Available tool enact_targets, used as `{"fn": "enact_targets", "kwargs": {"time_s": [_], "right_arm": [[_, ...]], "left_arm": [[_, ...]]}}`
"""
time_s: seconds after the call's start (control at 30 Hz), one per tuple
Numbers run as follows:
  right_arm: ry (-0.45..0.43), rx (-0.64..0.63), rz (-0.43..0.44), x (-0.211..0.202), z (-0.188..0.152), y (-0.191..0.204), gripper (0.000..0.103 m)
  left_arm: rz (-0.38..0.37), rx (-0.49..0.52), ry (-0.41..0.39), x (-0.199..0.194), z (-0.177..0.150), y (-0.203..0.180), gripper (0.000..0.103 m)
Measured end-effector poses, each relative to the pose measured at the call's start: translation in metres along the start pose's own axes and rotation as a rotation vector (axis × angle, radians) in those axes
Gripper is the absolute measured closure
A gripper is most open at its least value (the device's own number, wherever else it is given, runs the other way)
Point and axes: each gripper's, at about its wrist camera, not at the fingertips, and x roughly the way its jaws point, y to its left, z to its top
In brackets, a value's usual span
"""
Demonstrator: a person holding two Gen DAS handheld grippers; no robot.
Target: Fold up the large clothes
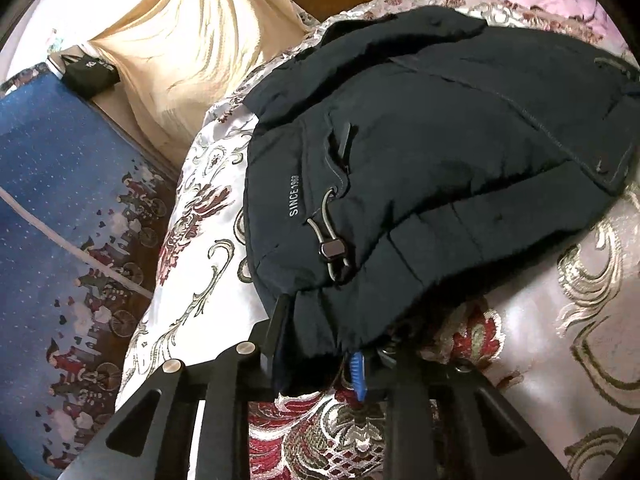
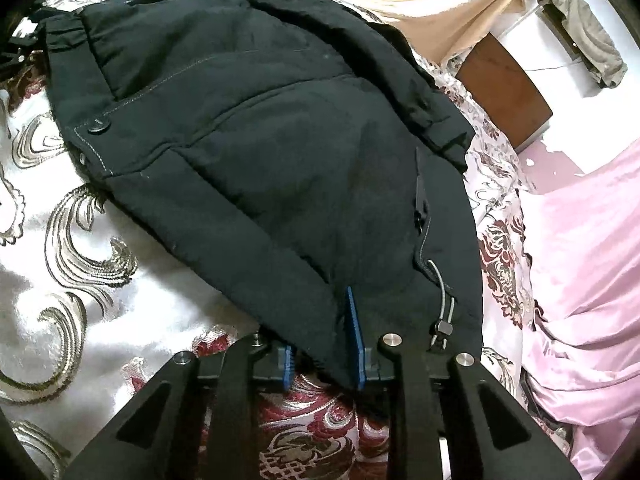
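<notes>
A black padded jacket [image 1: 420, 152] lies folded on a bed with a white, gold and red patterned cover [image 1: 560, 320]. It bears the print "SINCE 1983" and a drawstring toggle [image 1: 332, 250]. My left gripper [image 1: 320, 344] is shut on the jacket's near hem edge; fabric hides the right finger. In the right wrist view the jacket [image 2: 260, 140] fills the middle. My right gripper [image 2: 324, 344] grips the hem fold between its blue pads [image 2: 354, 340], beside another toggle [image 2: 442, 326].
A blue patterned rug [image 1: 60, 208] and a cream curtain [image 1: 192, 40] lie left of the bed. A pink sheet [image 2: 580, 280] lies at the right. A brown wooden nightstand [image 2: 504, 92] stands beyond the bed.
</notes>
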Motion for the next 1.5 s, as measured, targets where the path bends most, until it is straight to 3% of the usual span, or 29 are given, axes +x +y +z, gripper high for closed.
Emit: {"fn": "enact_targets", "kwargs": {"time_s": [0.27, 0.63, 1.0, 1.33, 1.5], "right_arm": [[0.008, 0.241, 0.048, -0.021, 0.011, -0.024, 0.094], [-0.020, 0.280, 0.021, -0.054, -0.001, -0.010, 0.096], [-0.107, 0.393, 0.032, -0.101, -0.040, 0.003, 0.097], [-0.199, 0.524, 0.046, -0.110, -0.034, -0.017, 0.097], [-0.276, 0.592, 0.045, -0.118, -0.017, -0.033, 0.097]], "left_arm": [[-0.130, -0.101, -0.080, -0.017, 0.000, 0.024, 0.094], [-0.183, -0.190, -0.139, -0.042, -0.021, 0.049, 0.096], [-0.226, -0.267, -0.152, -0.069, -0.059, 0.059, 0.096], [-0.240, -0.349, -0.200, -0.084, -0.036, 0.079, 0.096], [-0.262, -0.440, -0.245, -0.089, -0.018, 0.097, 0.096]]}}
